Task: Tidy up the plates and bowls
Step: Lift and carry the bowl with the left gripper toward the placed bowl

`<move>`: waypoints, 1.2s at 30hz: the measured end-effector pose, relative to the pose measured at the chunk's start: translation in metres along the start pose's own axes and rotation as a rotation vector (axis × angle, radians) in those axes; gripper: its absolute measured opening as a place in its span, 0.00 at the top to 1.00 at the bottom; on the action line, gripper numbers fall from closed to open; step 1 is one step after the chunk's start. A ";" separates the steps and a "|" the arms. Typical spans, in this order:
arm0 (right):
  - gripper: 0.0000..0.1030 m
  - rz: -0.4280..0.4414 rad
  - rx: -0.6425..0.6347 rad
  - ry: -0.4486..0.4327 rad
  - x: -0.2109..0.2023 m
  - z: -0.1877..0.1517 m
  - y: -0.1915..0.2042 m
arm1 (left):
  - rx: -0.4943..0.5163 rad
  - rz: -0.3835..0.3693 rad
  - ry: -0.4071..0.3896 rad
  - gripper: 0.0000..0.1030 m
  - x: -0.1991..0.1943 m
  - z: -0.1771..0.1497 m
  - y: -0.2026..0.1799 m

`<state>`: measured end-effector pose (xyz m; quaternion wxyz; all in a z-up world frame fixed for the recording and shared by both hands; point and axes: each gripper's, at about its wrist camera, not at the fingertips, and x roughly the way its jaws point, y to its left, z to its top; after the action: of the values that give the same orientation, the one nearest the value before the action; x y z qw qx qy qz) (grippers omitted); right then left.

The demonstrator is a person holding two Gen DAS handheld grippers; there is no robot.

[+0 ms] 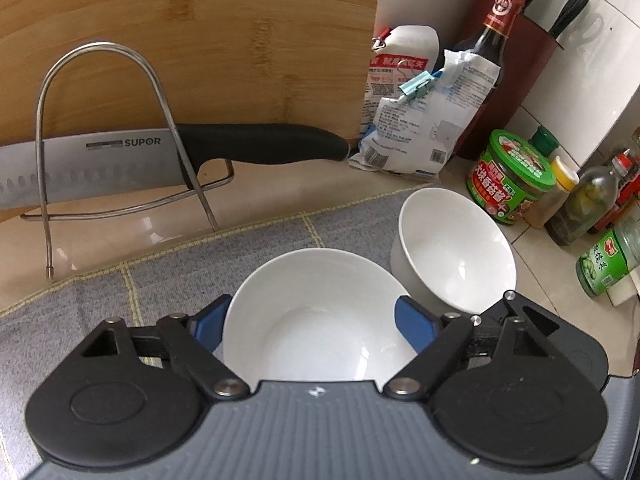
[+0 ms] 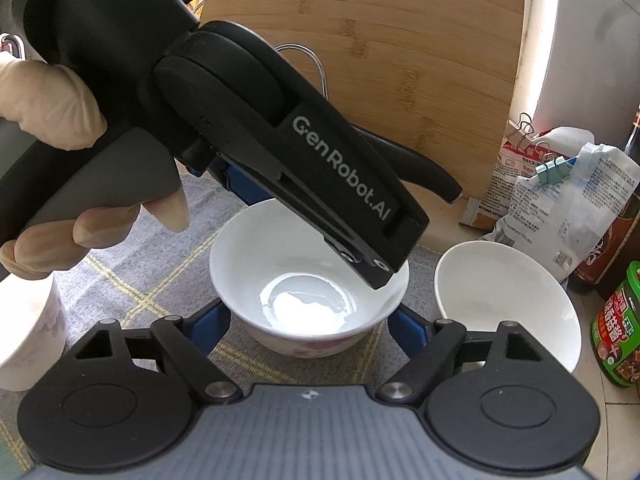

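A grey checked cloth (image 1: 168,280) covers the table before a bamboo board (image 1: 200,40). The left tool (image 1: 314,324) is clamped on a white bowl (image 1: 316,312); the right tool (image 2: 310,330) is clamped on a patterned bowl (image 2: 308,280).

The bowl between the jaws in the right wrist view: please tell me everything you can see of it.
The bowl is white and glossy, probably ceramic, with a faint pink pattern on its outer wall. It stands upright on the grey checked cloth, empty, with glare on its bottom. The right gripper has blue jaws at both its sides; contact is unclear. The left gripper reaches over its rim.
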<state>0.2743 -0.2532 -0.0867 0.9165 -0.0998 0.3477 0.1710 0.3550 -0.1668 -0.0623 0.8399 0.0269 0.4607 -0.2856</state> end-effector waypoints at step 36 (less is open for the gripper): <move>0.14 0.200 -0.122 -0.039 -0.079 0.018 0.054 | -0.074 0.093 -0.087 0.17 -0.121 -0.068 -0.004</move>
<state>0.2092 -0.2172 -0.0240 0.8937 -0.1168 0.3269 0.2844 0.2511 -0.0943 -0.0047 0.8719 0.0049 0.4323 -0.2300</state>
